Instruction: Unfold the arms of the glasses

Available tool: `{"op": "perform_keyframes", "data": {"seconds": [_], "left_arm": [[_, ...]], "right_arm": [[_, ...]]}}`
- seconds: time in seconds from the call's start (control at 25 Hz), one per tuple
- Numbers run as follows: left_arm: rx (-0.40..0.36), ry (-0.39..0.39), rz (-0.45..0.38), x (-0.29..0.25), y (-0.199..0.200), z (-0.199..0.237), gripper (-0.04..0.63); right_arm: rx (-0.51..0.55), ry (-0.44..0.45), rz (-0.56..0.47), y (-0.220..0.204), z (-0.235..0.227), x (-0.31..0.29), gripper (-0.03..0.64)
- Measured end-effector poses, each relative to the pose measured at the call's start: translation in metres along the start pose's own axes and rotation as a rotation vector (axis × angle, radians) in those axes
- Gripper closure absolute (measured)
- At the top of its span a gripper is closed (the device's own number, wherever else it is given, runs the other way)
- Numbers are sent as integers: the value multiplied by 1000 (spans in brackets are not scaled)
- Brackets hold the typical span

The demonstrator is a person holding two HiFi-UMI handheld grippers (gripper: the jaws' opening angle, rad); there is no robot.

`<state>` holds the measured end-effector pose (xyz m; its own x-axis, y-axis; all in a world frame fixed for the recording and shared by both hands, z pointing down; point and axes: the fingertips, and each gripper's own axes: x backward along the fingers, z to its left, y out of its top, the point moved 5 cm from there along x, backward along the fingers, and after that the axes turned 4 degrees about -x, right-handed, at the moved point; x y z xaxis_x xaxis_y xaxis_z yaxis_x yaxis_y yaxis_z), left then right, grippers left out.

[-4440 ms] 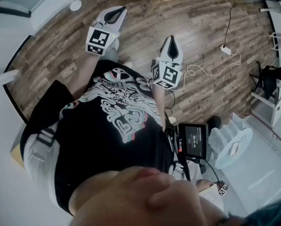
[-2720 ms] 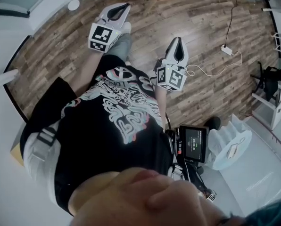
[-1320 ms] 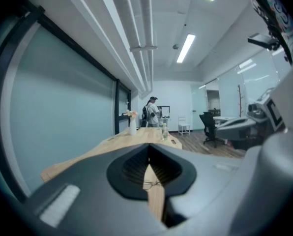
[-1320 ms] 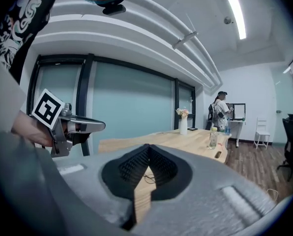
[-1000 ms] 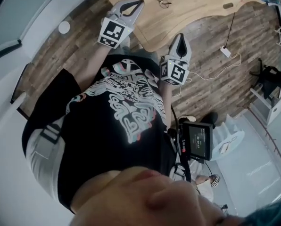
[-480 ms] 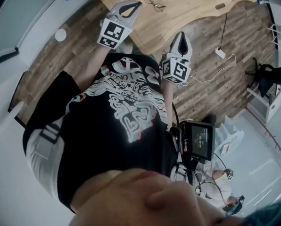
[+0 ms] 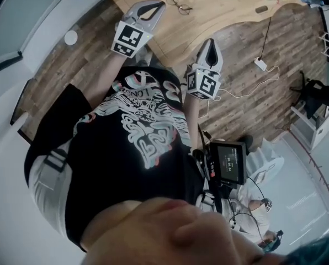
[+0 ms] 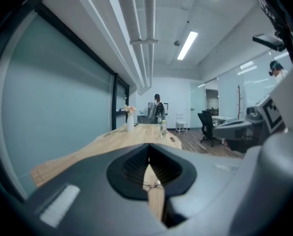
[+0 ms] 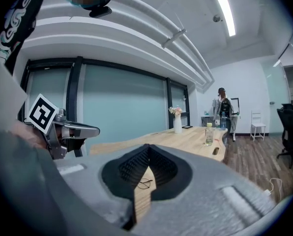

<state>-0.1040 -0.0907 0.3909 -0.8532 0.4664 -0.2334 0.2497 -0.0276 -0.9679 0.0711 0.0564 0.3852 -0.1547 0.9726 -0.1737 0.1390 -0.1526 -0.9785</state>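
A pair of thin-framed glasses (image 7: 179,4) lies on the light wooden table (image 7: 231,7), arms folded as far as I can tell. My left gripper (image 7: 157,4) is over the table's near edge, just left of the glasses, jaws shut and empty. Through the gap under its closed tips the glasses (image 8: 151,185) show a short way ahead. My right gripper (image 7: 210,42) hangs near the table's edge, lower and to the right of the glasses, also shut with nothing held. The glasses (image 9: 144,183) lie ahead of it, and the left gripper (image 9: 63,129) shows to its left.
Farther down the table stand a white vase with flowers (image 9: 177,122), a clear bottle (image 9: 208,134) and a small dark object (image 7: 260,9). A person (image 9: 221,107) stands at the far end. An office chair (image 9: 289,132) and a floor cable with plug (image 7: 261,63) are at the right.
The view shifted from bare wooden floor to the table. The glasses came into sight, and both grippers, still shut, moved up to the table's edge.
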Motion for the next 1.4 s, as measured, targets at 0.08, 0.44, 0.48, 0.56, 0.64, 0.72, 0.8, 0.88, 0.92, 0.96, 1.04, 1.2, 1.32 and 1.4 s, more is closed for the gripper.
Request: {"op": "perform_keyframes", "data": {"seconds": [0.08, 0.44, 0.48, 0.56, 0.64, 0.72, 0.8, 0.88, 0.92, 0.96, 1.04, 1.2, 1.32, 1.4], "left_arm": [[-3, -4, 12, -6, -6, -1, 606], [-36, -28, 126, -42, -42, -6, 606], [-29, -35, 141, -48, -47, -7, 606], [-20, -47, 171, -60, -55, -8, 606], [-20, -60, 196, -71, -60, -10, 606], [-26, -76, 222, -85, -66, -12, 606], [-25, -97, 261, -116, -81, -13, 604], [-9, -123, 316, -157, -106, -14, 589], [-1, -133, 341, -171, -116, -15, 589], [1, -140, 360, -177, -123, -17, 589], [-7, -151, 382, -180, -127, -25, 586], [-21, -168, 439, -193, -139, -35, 565], [-17, -170, 469, -185, -145, -38, 563], [-29, -169, 479, -180, -144, -40, 563]], "right_arm": [[-41, 28, 13, -11, -3, -7, 618], [60, 116, 120, -39, 3, -47, 618], [66, 118, 135, -42, 0, -53, 618], [65, 114, 162, -49, -6, -65, 618], [60, 114, 187, -53, -12, -73, 618], [62, 118, 214, -61, -20, -82, 617], [63, 121, 255, -77, -39, -103, 617], [58, 132, 305, -98, -62, -134, 617], [57, 140, 325, -106, -69, -145, 617], [59, 150, 338, -110, -71, -150, 617], [74, 167, 349, -113, -69, -151, 617], [103, 182, 374, -122, -77, -161, 617], [99, 189, 395, -128, -76, -160, 617], [103, 198, 407, -130, -73, -157, 617]]}}
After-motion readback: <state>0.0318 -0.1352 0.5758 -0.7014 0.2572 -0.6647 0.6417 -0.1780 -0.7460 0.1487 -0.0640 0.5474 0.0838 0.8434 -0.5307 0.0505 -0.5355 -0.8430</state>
